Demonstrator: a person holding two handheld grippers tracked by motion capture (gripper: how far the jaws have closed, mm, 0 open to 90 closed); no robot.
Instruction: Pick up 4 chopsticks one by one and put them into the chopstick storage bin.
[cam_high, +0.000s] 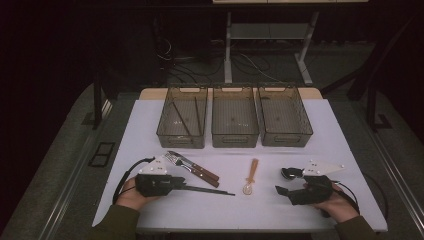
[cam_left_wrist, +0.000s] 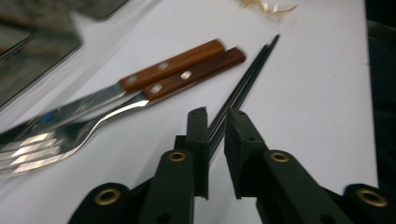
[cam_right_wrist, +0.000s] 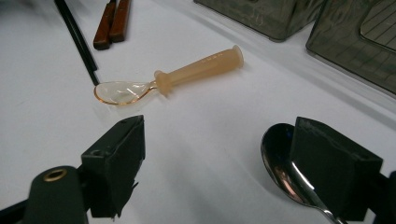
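My left gripper (cam_high: 183, 186) (cam_left_wrist: 217, 115) is shut on a pair of black chopsticks (cam_high: 212, 190) (cam_left_wrist: 247, 74), whose tips stick out to the right just over the white table (cam_high: 150, 125). A wooden-handled knife (cam_high: 197, 167) (cam_left_wrist: 173, 65) and fork (cam_high: 192, 172) (cam_left_wrist: 187, 77) lie side by side just beyond it. My right gripper (cam_high: 280, 190) (cam_right_wrist: 219, 135) stands open low over the table. A metal spoon (cam_high: 289, 173) (cam_right_wrist: 280, 158) lies beside its right jaw, partly hidden by it. An orange plastic spoon (cam_high: 251, 176) (cam_right_wrist: 187, 77) lies between the two grippers.
Three dark see-through bins stand in a row at the back: the left bin (cam_high: 166, 131) holds black chopsticks, the middle bin (cam_high: 235, 136) and the right bin (cam_high: 286, 137) look bare. The table's front edge runs close to both hands.
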